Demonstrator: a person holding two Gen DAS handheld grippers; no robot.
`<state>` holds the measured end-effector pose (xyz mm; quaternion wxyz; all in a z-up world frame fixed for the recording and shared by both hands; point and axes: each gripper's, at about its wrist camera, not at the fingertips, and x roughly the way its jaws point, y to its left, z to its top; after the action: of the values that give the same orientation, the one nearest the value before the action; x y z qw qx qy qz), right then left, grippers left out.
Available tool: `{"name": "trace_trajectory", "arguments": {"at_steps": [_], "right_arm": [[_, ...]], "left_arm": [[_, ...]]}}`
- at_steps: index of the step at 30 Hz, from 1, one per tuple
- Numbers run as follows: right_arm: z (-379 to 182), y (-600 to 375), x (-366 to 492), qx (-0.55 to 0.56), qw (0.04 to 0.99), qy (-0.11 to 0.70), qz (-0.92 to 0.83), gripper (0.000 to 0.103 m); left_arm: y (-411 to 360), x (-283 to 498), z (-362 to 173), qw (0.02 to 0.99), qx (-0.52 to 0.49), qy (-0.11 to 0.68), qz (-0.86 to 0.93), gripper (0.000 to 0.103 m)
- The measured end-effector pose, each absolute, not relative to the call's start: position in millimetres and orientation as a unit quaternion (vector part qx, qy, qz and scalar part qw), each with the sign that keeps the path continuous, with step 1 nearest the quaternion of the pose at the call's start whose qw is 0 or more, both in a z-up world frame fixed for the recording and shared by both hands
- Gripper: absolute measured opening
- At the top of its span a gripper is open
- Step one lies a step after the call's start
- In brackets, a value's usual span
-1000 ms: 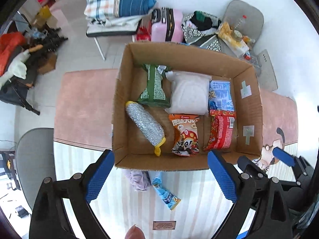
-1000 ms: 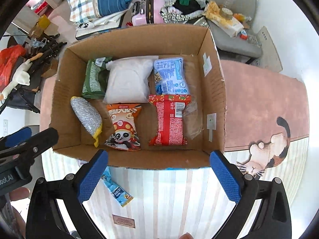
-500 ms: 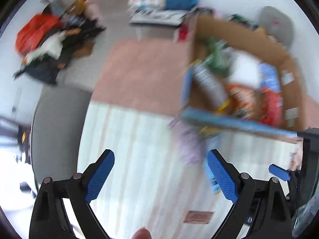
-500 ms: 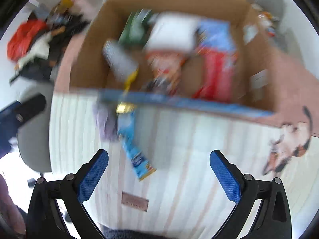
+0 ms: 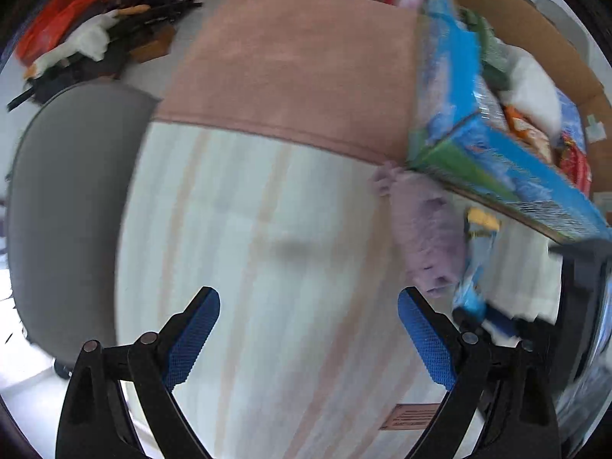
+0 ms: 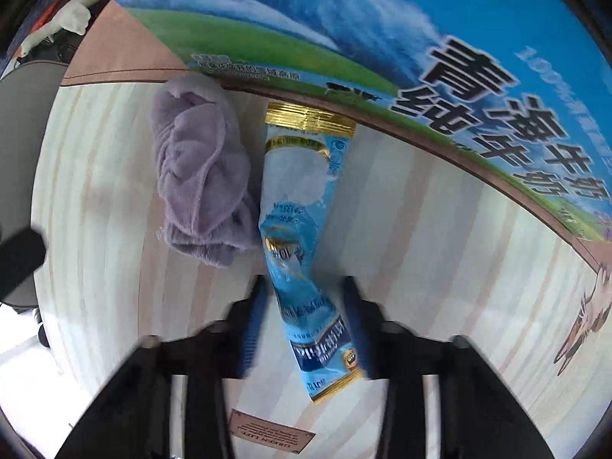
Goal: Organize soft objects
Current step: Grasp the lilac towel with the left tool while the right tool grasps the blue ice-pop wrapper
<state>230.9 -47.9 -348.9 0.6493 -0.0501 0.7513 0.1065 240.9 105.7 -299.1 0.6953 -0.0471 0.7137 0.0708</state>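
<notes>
Right wrist view: the right gripper (image 6: 306, 317) is low over the striped cloth-covered surface (image 6: 440, 252), its blurred blue-padded jaws standing on either side of the lower half of a long, crinkled light-blue foil snack packet with gold ends (image 6: 302, 229); they look part-closed, but I cannot tell whether the pads already press the packet. The packet lies lengthwise toward the printed blue-and-green outer wall of the cardboard box (image 6: 382, 38), its gold top almost under the box's near edge. Touching its left side is a bunched lilac plush cloth (image 6: 202, 176), also tucked against the box's near left corner. In the left wrist view the left gripper (image 5: 308, 340) hangs over bare cloth with its jaws spread wide and nothing between them, the plush cloth (image 5: 424, 233) lying off to its right. The likely step is picking the packet up for the box. The risks: slick foil may slide or twist out of a pinch made so far from its middle, the long free end may droop and catch the box wall on the lift, and the left pad could snag the cloth's fringe and drag it along.
</notes>
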Motion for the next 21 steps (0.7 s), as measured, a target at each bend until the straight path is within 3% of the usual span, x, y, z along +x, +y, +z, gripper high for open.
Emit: {"name": "trace_trajectory", "arguments": {"at_steps": [3, 13, 14, 15, 16, 17, 18, 20, 21], "right_arm": [[-346.8, -75.1, 215.5, -0.016, 0.642, 0.761, 0.093, 0.027], [-344.0, -202.0, 160.8, 0.128, 0.616, 0.777, 0.018, 0.026], [-346.5, -210.5, 159.0, 0.148, 0.606, 0.782, 0.023, 0.026], [-348.8, -216.0, 159.9, 0.159, 0.599, 0.784, 0.027, 0.027], [-349.3, -221.2, 159.2, 0.173, 0.592, 0.787, 0.035, 0.027], [-348.0, -225.4, 159.4, 0.175, 0.59, 0.787, 0.037, 0.032], [-345.3, -228.3, 160.1, 0.171, 0.594, 0.785, 0.037, 0.044], [-338.0, -232.6, 163.2, 0.157, 0.61, 0.776, 0.035, 0.061], [-336.0, -235.2, 168.0, 0.154, 0.613, 0.774, 0.034, 0.063]], "left_arm": [[84.9, 252.7, -312.2, 0.685, -0.06, 0.725, 0.035, 0.096], [42.7, 280.2, -368.1, 0.666, -0.06, 0.743, 0.014, 0.094], [42.6, 280.0, -369.7, 0.669, -0.058, 0.741, 0.017, 0.083], [43.4, 278.9, -371.4, 0.671, -0.057, 0.739, 0.021, 0.065], [45.1, 278.5, -373.7, 0.669, -0.06, 0.741, 0.02, 0.058], [48.0, 275.9, -375.7, 0.664, -0.066, 0.745, 0.018, 0.05], [50.4, 272.5, -373.4, 0.668, -0.063, 0.741, 0.021, 0.04], [51.2, 263.8, -370.4, 0.667, -0.059, 0.742, 0.021, 0.038], [51.6, 258.1, -369.3, 0.667, -0.057, 0.743, 0.022, 0.037]]}}
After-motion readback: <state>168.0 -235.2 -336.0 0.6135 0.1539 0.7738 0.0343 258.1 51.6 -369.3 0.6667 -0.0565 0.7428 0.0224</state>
